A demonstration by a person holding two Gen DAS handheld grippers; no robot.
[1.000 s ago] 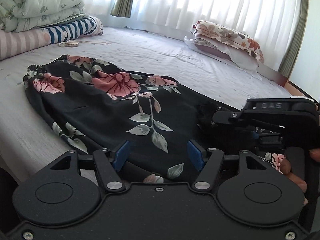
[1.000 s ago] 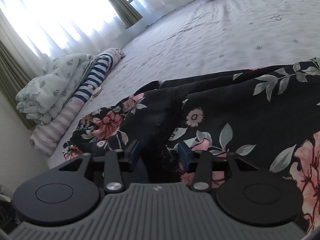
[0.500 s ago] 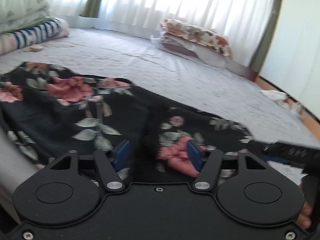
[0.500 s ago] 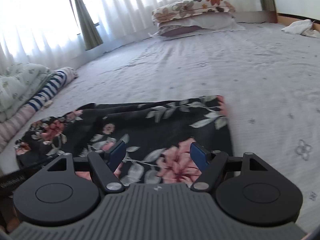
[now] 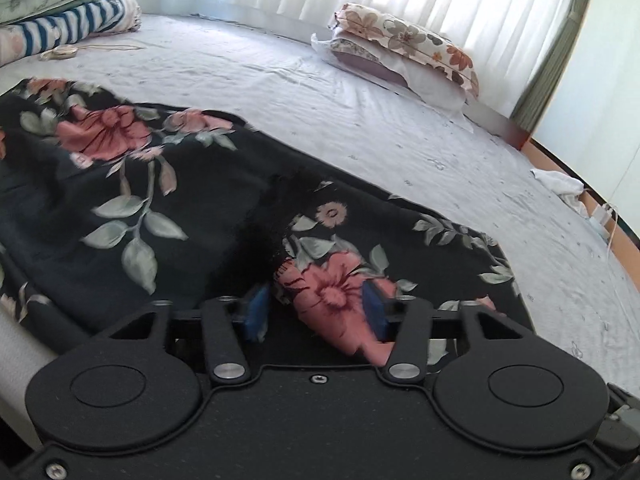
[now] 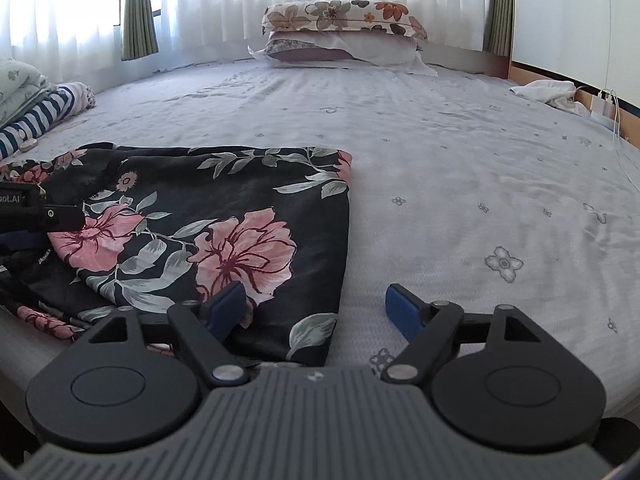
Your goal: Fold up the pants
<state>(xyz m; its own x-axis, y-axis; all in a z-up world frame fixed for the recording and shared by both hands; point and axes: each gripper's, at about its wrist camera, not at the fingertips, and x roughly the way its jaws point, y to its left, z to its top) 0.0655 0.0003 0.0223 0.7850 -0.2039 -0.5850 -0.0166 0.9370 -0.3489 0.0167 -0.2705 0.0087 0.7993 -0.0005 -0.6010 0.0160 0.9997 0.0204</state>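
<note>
The black floral pants (image 6: 208,216) lay spread near the foot edge of the bed (image 6: 460,168), folded over on themselves so that one straight edge ran down the right side of the cloth, with pale sheet beside it. The left gripper (image 5: 316,312) sat low over the near edge of the fabric; its blue pads (image 5: 256,312) stood apart, and a raised fold carrying a pink flower bulged up between them, touching the right pad while a gap showed at the left one, so the cloth did not look firmly pinched. In the right wrist view that same gripper's black body appeared at the far left, resting over the pants. The right gripper (image 6: 316,312) hovered wide open at the folded corner, its left pad (image 6: 226,308) over the fabric and the other over bare sheet, holding nothing. Two stacked pillows (image 6: 344,36) lay at the head of the bed before white curtains (image 6: 208,0), and folded bedding with a striped blanket (image 5: 76,16) sat along the left side.
</note>
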